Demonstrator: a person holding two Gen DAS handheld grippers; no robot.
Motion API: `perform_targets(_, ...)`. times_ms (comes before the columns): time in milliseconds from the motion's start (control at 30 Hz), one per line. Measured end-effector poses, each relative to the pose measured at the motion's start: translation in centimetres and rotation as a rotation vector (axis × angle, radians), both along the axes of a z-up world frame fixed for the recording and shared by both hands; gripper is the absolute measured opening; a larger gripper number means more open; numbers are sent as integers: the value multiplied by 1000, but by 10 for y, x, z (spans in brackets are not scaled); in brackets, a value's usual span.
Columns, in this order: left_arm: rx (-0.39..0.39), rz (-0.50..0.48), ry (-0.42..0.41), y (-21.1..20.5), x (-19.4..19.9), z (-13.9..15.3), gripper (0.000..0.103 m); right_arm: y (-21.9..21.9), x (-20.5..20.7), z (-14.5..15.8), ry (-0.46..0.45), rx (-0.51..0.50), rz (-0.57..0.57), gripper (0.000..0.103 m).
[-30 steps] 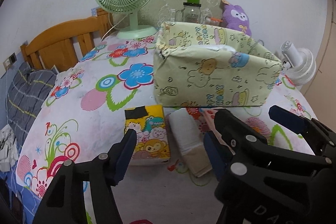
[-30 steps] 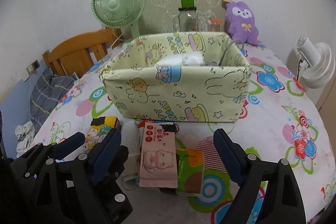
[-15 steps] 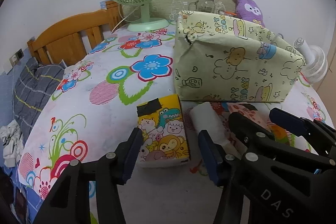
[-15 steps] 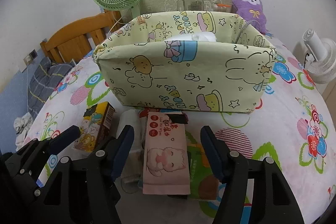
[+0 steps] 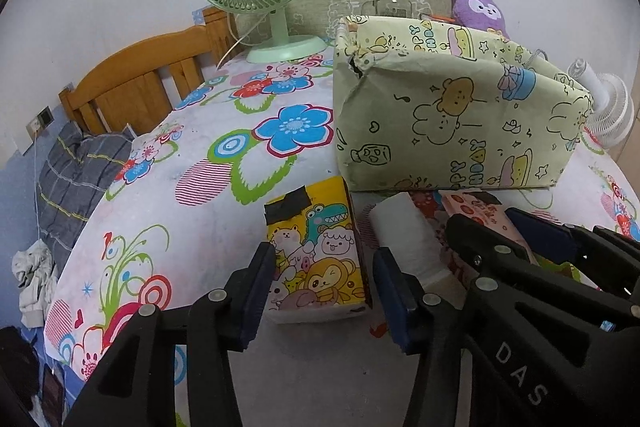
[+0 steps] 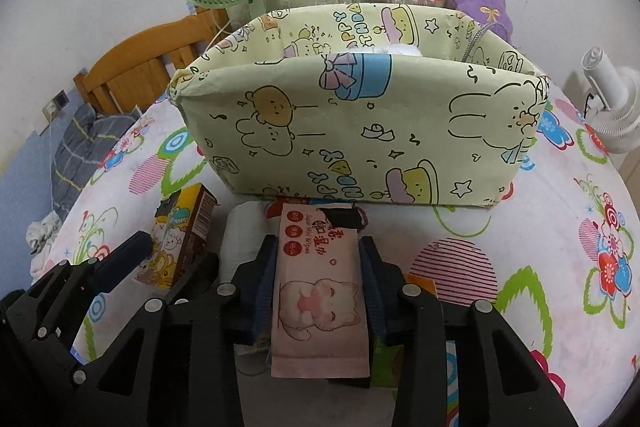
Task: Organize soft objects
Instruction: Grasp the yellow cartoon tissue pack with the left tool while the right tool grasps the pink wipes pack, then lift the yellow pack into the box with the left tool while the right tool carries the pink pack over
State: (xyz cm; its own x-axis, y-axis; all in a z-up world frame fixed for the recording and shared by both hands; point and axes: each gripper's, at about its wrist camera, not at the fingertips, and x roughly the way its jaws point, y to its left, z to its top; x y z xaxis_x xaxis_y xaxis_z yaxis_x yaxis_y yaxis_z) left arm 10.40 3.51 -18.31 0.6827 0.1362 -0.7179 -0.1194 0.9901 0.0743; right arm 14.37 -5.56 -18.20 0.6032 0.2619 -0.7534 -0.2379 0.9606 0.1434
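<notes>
Since the earlier frames, both my grippers had been closing. My right gripper pinched the pink wipes pack, which lay on the flowered cloth just before the yellow-green fabric bin. My left gripper straddled the cartoon tissue pack, left of a white pack; jaws spread, pads not visibly pressing.
</notes>
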Motion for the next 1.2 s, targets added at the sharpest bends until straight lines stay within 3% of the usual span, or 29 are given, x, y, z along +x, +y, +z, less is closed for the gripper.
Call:
perform_targets(67,-7,1,-3,1,0,0,51,-1,0,0,0,1,-5,43)
perform_targets(267,-33,-14,-10,0,-1,4,30,1,-1,4,-11,-3,-4,43)
perform_targets(400,-55,-14,-14,2,-4,7,25,2,-3,7,-12,3,-1,43)
perform_targets(733,-104,-42,-31,-3,-11,17,20,-2,-10,19,-42,-1,-10,43)
perform_targets(1200,-104,-73,-84,-21,-24,43,18,-20,-26,43,-92,17,-41,43)
